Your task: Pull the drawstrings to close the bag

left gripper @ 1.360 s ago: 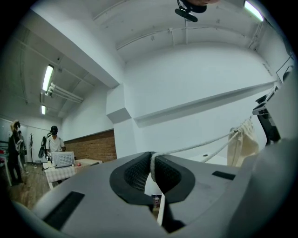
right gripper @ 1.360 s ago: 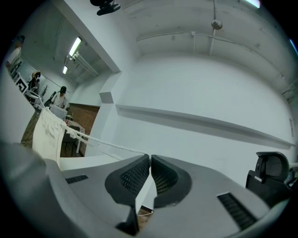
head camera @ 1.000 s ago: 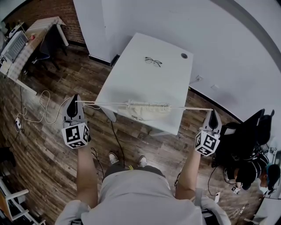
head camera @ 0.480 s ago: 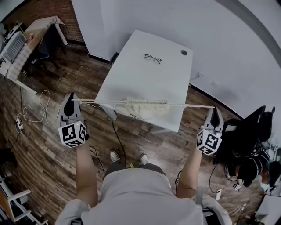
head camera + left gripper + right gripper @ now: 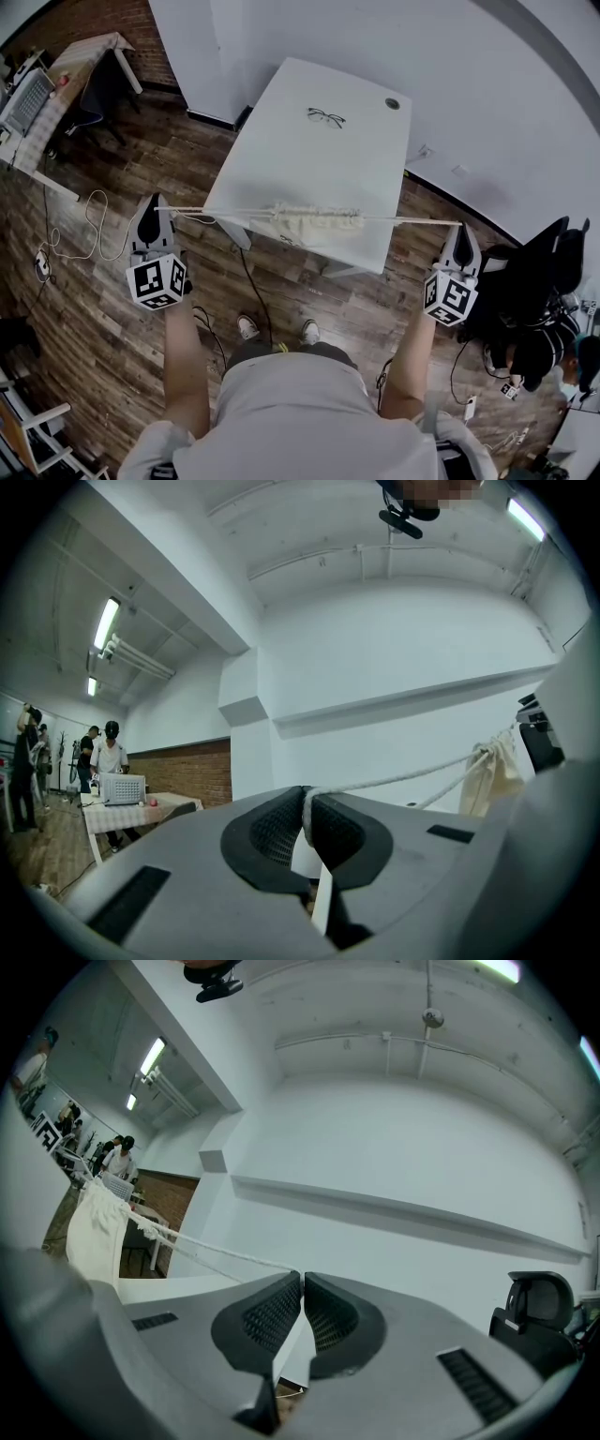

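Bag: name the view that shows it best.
Head view: the whole bag shows, bunched on taut drawstrings. Left gripper view: bag at right, partly hidden. Right gripper view: bag at left, partly hidden.

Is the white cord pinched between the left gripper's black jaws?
Yes, the white cord runs down into the left gripper's closed jaws.

Cream bag (image 5: 317, 221), white drawstrings (image 5: 225, 212), white table (image 5: 309, 159), brown wood-plank floor (image 5: 84, 300). Left gripper (image 5: 156, 208) and right gripper (image 5: 462, 230): grey bodies, black cross-hatched pads (image 5: 272, 829), cubes (image 5: 157, 282) with black-and-white square markers.
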`<control>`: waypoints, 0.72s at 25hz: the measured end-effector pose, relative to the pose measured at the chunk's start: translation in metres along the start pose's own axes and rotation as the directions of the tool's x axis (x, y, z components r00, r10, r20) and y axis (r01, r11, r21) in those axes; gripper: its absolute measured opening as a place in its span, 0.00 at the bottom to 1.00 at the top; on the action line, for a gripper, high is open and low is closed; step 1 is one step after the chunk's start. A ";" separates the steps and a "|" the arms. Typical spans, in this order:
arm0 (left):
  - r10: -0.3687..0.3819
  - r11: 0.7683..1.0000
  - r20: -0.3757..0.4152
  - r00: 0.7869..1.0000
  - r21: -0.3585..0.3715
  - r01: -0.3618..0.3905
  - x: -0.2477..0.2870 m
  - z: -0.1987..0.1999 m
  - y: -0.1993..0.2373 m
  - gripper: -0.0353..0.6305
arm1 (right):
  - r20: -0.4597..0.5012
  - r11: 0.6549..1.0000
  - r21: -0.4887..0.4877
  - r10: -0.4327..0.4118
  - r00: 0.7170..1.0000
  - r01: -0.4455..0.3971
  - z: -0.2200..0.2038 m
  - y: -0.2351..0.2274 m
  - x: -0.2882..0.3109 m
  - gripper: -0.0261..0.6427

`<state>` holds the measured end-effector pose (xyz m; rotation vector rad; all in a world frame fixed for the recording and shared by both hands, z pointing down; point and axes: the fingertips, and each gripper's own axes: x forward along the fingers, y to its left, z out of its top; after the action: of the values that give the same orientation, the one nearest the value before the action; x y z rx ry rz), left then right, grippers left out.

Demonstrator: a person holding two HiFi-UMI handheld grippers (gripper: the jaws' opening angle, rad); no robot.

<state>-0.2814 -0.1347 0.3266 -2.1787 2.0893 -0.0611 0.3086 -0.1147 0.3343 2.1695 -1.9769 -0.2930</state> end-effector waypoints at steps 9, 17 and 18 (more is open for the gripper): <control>-0.019 0.999 0.004 1.000 -0.029 0.020 -0.002 -0.003 -0.002 0.08 | -0.029 1.000 -0.015 0.006 1.000 -0.007 -0.010 0.000 -0.005 0.10; -0.028 0.999 0.012 1.000 -0.030 0.029 -0.004 0.002 -0.009 0.08 | -0.039 1.000 -0.031 -0.007 0.999 0.005 -0.010 -0.009 -0.009 0.10; -0.028 0.999 0.015 0.999 -0.034 0.029 -0.004 0.003 -0.009 0.08 | -0.042 0.999 -0.035 -0.005 0.999 0.004 -0.011 -0.009 -0.009 0.10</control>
<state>-0.2727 -0.1302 0.3253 -2.2219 2.0668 -0.0129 0.3193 -0.1046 0.3429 2.1409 -1.9304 -0.2775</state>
